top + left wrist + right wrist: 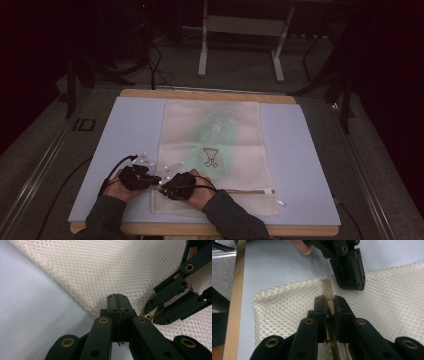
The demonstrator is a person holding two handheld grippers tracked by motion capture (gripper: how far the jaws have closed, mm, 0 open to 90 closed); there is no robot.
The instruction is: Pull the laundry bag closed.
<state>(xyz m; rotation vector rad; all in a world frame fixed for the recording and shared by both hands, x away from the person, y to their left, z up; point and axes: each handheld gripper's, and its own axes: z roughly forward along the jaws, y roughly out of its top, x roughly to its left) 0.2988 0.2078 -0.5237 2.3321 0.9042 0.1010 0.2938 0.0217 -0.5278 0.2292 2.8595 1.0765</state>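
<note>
Right gripper (329,305): your jaws are clamped on the beige zipper tape (327,288) at the near left corner of the mesh laundry bag (392,297); in the right gripper view the tape stands pinched between the pads at centre frame.

Left gripper (117,302): jaws pressed together at the bag's left edge, with what looks like a thread or a thin bite of mesh between the pads (too fine to name surely). In the high view both grippers sit touching or nearly so at lower left of centre, left (136,176) beside right (175,186).

The bag lies flat on the pale blue mat (300,165), stretching from lower centre to upper centre of the high view, printed side up.

Risks, as judged from here:
- The left bite is shallow. If you pull the hands apart, the mesh may slip free and the whole bag will drag across the mat instead of the zipper opening.
- The right grip is on tape, not clearly on the slider, so a pull may only pucker the corner.
- With the grippers this crowded, their jaws may collide.
- Mesh could snag or tear under a sharp tug.
</note>
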